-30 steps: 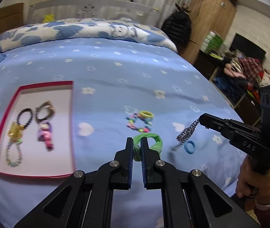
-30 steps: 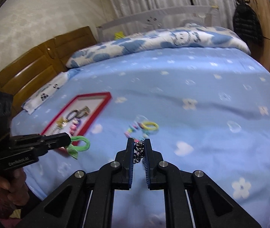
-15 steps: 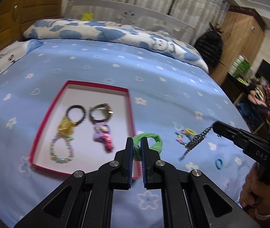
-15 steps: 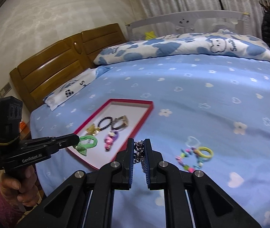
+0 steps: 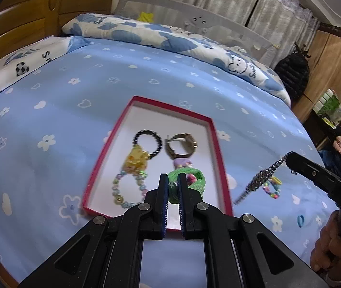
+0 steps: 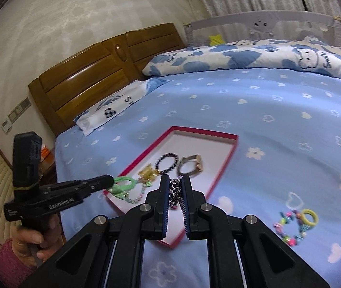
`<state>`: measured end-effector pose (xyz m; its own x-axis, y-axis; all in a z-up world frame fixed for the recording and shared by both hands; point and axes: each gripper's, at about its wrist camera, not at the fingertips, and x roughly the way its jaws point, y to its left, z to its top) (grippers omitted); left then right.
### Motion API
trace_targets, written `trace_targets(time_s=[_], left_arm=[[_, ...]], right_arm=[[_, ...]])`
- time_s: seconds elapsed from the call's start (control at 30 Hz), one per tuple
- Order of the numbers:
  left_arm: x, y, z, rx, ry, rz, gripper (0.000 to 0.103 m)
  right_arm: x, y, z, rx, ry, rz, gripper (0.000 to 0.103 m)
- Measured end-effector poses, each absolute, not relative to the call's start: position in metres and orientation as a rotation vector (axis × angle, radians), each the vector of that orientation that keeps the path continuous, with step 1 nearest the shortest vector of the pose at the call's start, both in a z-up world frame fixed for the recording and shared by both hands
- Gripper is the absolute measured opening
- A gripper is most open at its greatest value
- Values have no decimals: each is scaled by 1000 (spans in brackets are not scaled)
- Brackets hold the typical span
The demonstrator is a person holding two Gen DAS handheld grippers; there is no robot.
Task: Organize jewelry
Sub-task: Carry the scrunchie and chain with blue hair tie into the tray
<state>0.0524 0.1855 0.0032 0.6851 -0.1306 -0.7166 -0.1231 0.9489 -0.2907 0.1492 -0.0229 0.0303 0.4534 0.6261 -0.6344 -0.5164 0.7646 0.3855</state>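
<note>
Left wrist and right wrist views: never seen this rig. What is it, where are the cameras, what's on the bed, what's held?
No robot arm here: a person holds one two-finger hand tool in each hand, with a fisheye camera on each looking out along its jaws.

In the left wrist view, the left gripper fills the bottom, its jaws shut on a green hair tie. The other tool shows at the right edge.

In the right wrist view, the right gripper is shut on a metal chain.

On the blue bedspread lies a red-rimmed tray holding a dark bead bracelet, a metal bangle, a yellow charm with a pastel bead loop and a partly hidden purple piece. A colourful bead bracelet, a yellow ring and a small blue ring lie outside it.
</note>
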Motion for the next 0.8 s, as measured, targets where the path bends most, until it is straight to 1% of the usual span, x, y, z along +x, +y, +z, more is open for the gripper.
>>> trace_targets(time_s=[0.17,0.37,0.8], left_arm=[[62,195,-4,-356,846,31,6],[75,205,-18,-378,870,65,6],[98,210,-58,-377,948,135,7]], right_arm=[[154,5,25,126,857,753,9],[161,27,4,122,902,770,9],[170,32,-53,131,1052,742,9]])
